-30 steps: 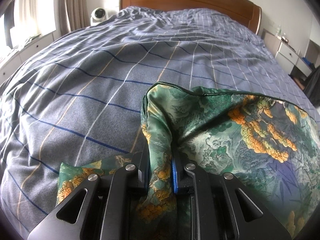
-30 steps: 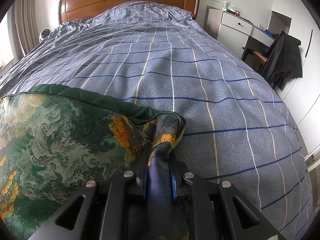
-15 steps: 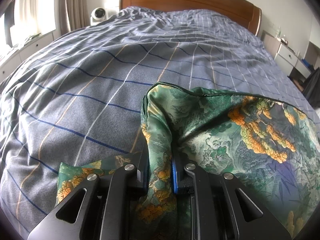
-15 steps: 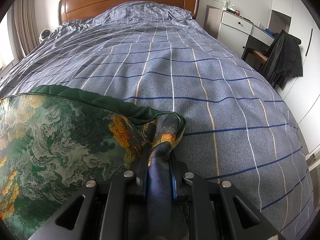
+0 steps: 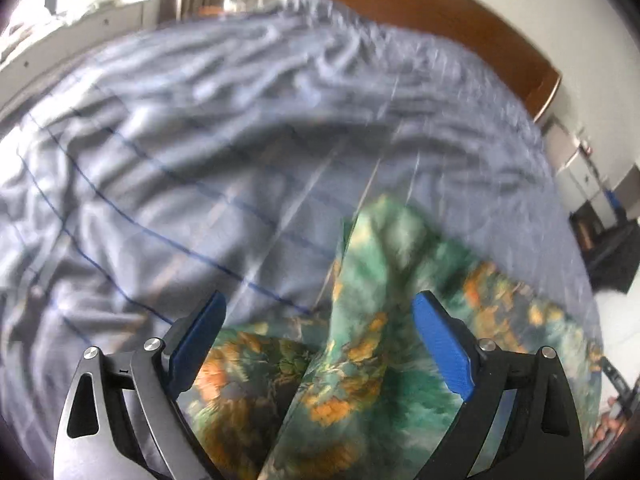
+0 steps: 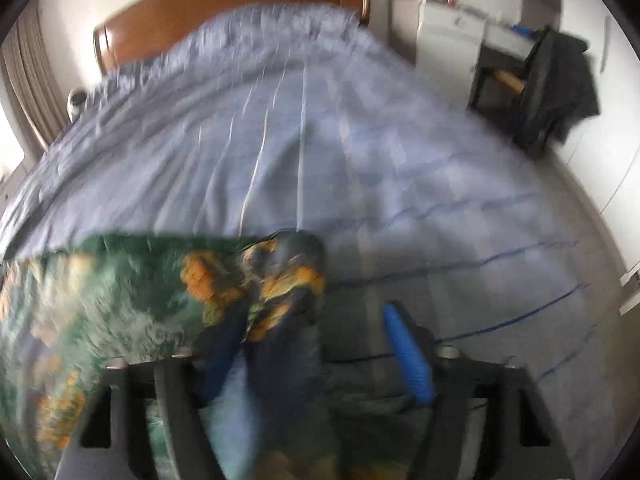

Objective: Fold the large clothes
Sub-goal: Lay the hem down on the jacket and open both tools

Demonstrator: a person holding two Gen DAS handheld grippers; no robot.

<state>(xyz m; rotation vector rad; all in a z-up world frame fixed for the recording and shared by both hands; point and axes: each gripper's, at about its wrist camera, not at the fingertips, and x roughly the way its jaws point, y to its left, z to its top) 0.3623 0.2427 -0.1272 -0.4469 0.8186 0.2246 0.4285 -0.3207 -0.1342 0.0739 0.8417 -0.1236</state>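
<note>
1. The bed (image 5: 168, 168), under a grey-blue checked duvet, stretches ahead of both tongs to a wooden headboard (image 6: 224, 12). Both views are blurred.
2. The task's thing is a large green garment (image 5: 384, 320) printed with orange blossoms. It lies on the duvet at the near end of the bed, directly under and between the two tongs.
3. Its long axis seems to run across the bed from one tong to the other, with a dark piped edge (image 6: 160, 236) facing the headboard. I cannot tell collar from hem.
4. The cloth looks thin, soft and silky. I judge it light and slippery, likely to slump and slide off its own fold, so the hold should be on the bunched corners or the piped edge, not the flat middle.
5. The left gripper (image 5: 316, 340) is spread wide. A raised ridge of the garment stands in the gap, touching neither blue pad (image 5: 440, 344).
6. The right gripper (image 6: 316, 352) is also spread. The bunched corner (image 6: 280, 276) sits just ahead, leaning toward its left finger, with nothing pinched.
</note>
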